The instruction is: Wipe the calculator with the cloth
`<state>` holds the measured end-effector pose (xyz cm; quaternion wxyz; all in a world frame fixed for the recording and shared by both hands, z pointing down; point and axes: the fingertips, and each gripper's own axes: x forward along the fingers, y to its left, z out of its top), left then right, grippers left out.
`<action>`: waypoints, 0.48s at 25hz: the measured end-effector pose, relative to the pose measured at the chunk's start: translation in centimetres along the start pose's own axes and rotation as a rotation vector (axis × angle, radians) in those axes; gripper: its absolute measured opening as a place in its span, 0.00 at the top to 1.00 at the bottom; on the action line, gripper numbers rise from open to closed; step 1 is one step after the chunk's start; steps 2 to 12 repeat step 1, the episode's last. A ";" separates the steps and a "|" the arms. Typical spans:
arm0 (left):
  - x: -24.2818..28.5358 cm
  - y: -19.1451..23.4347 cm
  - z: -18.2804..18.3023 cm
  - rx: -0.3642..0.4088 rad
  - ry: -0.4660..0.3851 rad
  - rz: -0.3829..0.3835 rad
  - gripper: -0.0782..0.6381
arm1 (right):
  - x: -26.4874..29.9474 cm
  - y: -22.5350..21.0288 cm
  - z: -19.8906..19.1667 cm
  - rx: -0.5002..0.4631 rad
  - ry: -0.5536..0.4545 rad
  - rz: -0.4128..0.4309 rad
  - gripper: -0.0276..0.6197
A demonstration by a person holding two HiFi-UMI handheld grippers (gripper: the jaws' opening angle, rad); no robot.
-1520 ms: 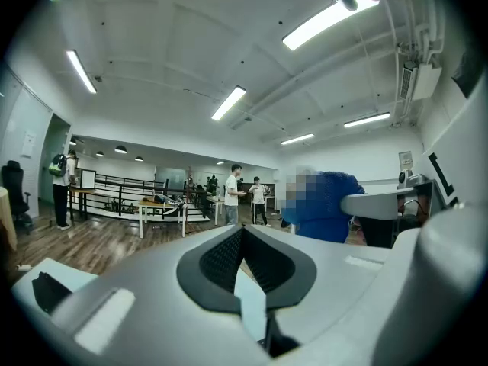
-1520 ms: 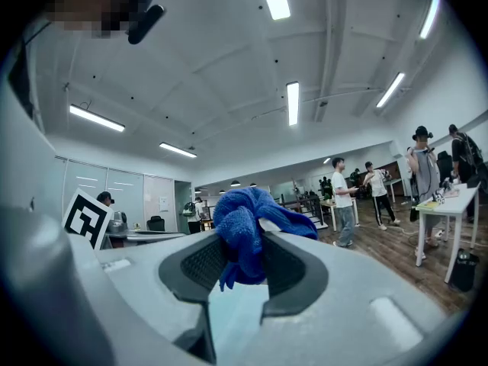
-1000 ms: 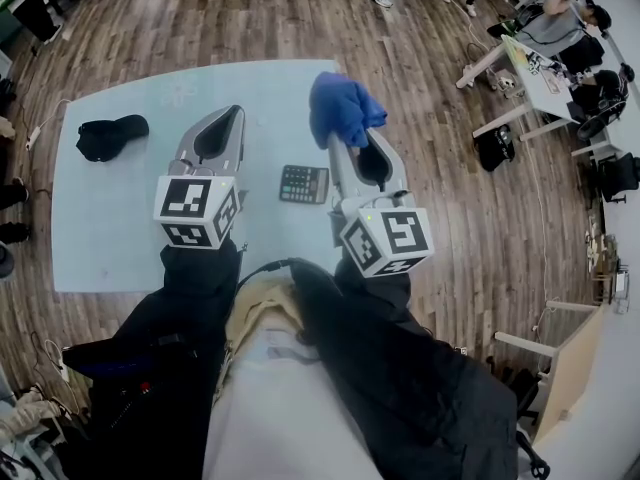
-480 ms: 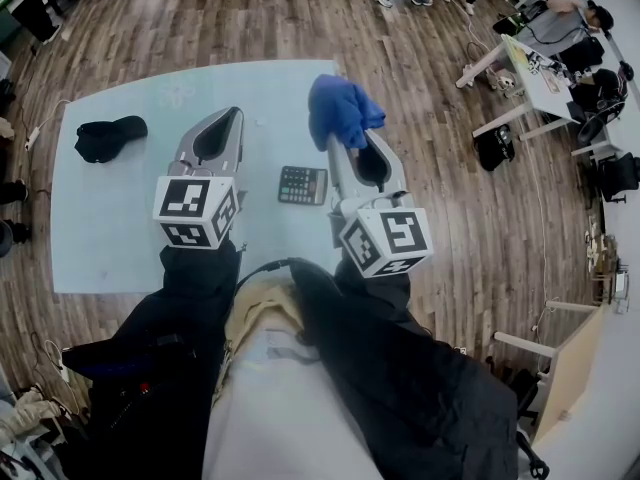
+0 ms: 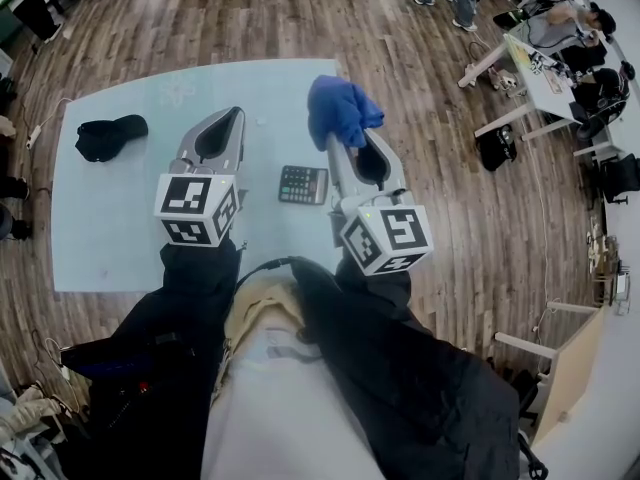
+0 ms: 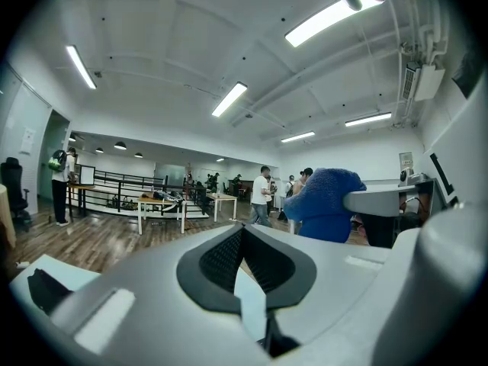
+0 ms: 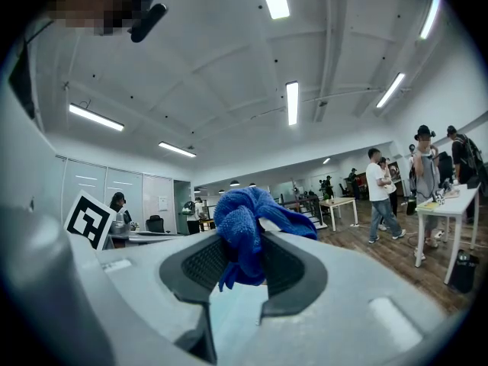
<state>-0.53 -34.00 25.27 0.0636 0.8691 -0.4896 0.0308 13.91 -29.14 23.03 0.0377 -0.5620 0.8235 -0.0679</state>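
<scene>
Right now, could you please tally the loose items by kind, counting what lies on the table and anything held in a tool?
Blue cloth: 1, gripped in the right tool
Calculator: 1, on the table
Black item, perhaps a cap: 1, on the table
Total: 3

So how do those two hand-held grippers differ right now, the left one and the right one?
The right hand-held gripper is clamped on a bunched blue cloth; the left hand-held gripper holds nothing, its jaws closed together. In the head view the left one sits left of the calculator, and the right one sits to its right. Both are grey, carry a marker cube, and neither touches the calculator.
</scene>
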 end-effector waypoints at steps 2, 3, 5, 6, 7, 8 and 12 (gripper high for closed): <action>0.2 0.0 0.1 0.000 0.002 0.000 0.89 | 0.1 -0.2 0.1 0.002 0.001 0.001 0.77; 0.2 0.0 0.1 0.000 0.002 0.000 0.89 | 0.1 -0.2 0.1 0.002 0.001 0.001 0.77; 0.2 0.0 0.1 0.000 0.002 0.000 0.89 | 0.1 -0.2 0.1 0.002 0.001 0.001 0.77; 0.2 0.0 0.1 0.000 0.002 0.000 0.89 | 0.1 -0.2 0.1 0.002 0.001 0.001 0.77; 0.2 0.0 0.1 0.000 0.002 0.000 0.89 | 0.1 -0.2 0.1 0.002 0.001 0.001 0.77; 0.2 0.0 0.1 0.000 0.002 0.000 0.89 | 0.1 -0.2 0.1 0.002 0.001 0.001 0.77; 0.2 0.0 0.1 0.000 0.002 0.000 0.89 | 0.1 -0.2 0.1 0.002 0.001 0.001 0.77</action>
